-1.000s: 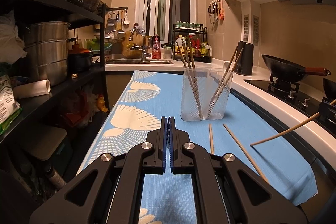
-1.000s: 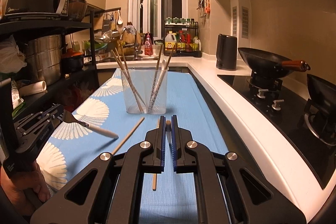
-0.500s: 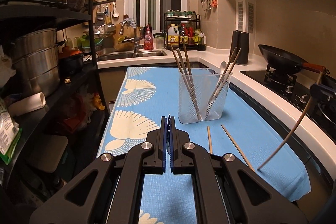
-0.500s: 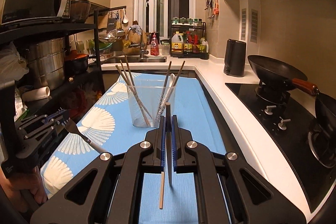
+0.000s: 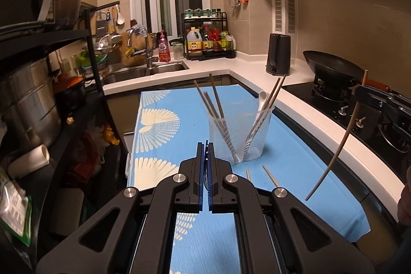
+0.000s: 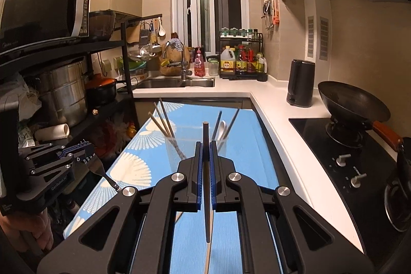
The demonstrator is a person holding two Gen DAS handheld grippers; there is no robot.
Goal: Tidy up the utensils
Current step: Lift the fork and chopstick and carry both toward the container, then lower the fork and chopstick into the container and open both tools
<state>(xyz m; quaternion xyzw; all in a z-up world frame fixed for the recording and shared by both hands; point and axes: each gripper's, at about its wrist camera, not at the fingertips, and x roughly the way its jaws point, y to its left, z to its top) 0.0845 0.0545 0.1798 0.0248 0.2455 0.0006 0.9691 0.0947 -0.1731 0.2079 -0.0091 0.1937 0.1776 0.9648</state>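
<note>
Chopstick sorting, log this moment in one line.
right gripper: shut on chopstick, lifted | left gripper: shut on fork | clear holder: upright

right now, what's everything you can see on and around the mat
mat: one, blue with white fans, under holder
holder: one, clear, on mat
holder chopsticks: about five, wooden, leaning in holder
spoon: one, white, in holder
loose chopsticks: two, pale, on mat before holder
wok: one, black, on stove
kettle: one, black, on counter
fork: one, metal, in left tongs
held chopstick: one, pale, in right tongs
left tongs: black, shut on fork
right tongs: black, shut on held chopstick
</note>
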